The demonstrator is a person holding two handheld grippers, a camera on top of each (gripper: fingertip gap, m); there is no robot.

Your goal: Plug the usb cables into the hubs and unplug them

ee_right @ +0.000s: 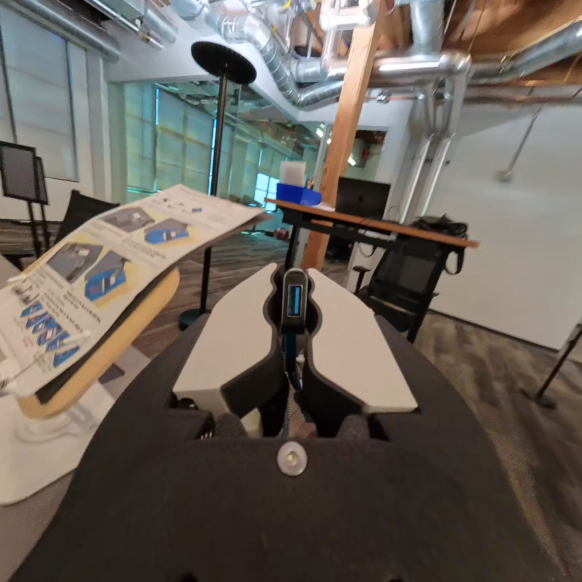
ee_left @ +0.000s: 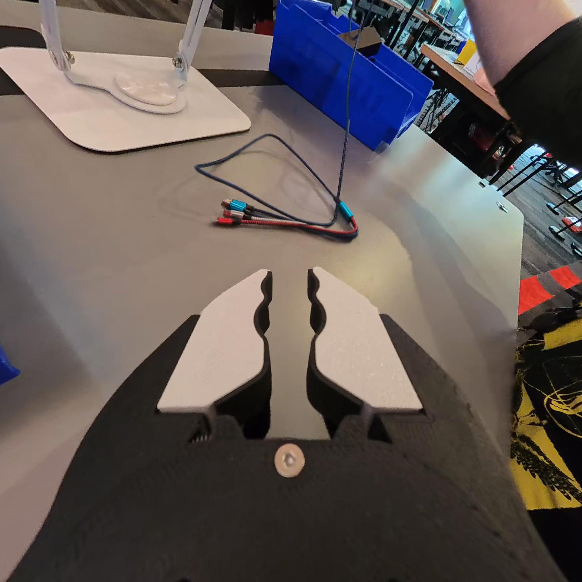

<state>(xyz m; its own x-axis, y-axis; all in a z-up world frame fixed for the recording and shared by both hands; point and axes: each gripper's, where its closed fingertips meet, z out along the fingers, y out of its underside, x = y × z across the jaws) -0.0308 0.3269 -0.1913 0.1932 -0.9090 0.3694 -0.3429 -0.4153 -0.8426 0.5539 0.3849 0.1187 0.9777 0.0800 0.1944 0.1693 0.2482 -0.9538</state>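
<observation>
My left claw (ee_left: pixel 289 274) hangs low over the grey counter (ee_left: pixel 132 252), its two white fingers (ee_left: pixel 233 340) spread with only bare counter showing between the black pads. Just beyond its tips lies the multi-headed usb cable (ee_left: pixel 283 217), my landmark here: its teal, silver and red plugs (ee_left: pixel 234 212) lie side by side on the counter, pointing left, their braided leads running right to a teal splitter sleeve (ee_left: pixel 345 210). From that sleeve a dark blue lead (ee_left: pixel 346 126) rises steeply off the counter toward the top of the view. Behind the cable to the left sits a white stand base (ee_left: pixel 132 104) with two white legs bolted to it; behind the cable to the right stands a blue bin (ee_left: pixel 343 78) near the counter's far edge. A person's forearm in a dark sleeve (ee_left: pixel 535 72) shows high up, right of the bin. My right claw (ee_right: pixel 293 277) is raised off the counter and pinches a dark, slim usb hub (ee_right: pixel 294 299) upright between its pads, blue port facing me, with a braided lead (ee_right: pixel 288 378) dropping from it down between the fingers. Left of the hub, a printed instruction sheet (ee_right: pixel 119 261) lies on a tilted wooden board. Farther off stand a wooden desk (ee_right: pixel 378 223) and a black chair (ee_right: pixel 409 283).
</observation>
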